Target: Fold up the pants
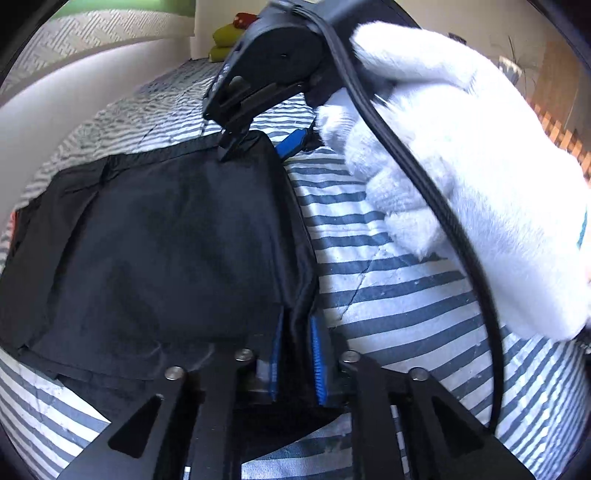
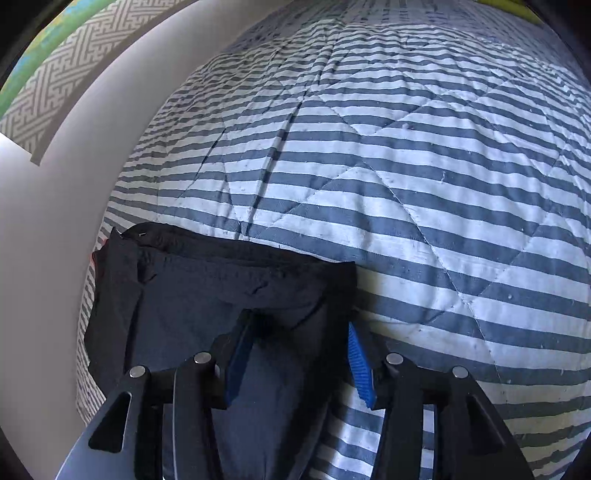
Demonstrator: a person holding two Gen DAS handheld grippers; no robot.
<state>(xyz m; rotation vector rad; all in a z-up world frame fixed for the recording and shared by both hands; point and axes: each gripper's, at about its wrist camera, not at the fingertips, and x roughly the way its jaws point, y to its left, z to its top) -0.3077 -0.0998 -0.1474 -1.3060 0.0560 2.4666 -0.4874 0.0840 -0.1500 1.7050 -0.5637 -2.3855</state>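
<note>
The black pants [image 1: 166, 240] lie folded into a rough rectangle on the striped quilt [image 1: 388, 288]. My left gripper [image 1: 296, 363] is shut on the near right edge of the pants, with a dark fold pinched between its blue pads [image 1: 318, 356]. At the far right corner, a white-gloved hand [image 1: 461, 166] holds my right gripper [image 1: 262, 146]. In the right wrist view the right gripper [image 2: 300, 360] stands open, its blue pads [image 2: 360, 363] wide apart, straddling the right edge of the pants [image 2: 192, 295]. The fabric bunches up loosely between the fingers.
The quilt [image 2: 406, 184] stretches far ahead and to the right. A white wall or bed frame [image 2: 55, 240] runs along the left edge of the bed. Green and red items [image 1: 229, 35] sit at the far end. A black cable [image 1: 461, 240] hangs from the right gripper.
</note>
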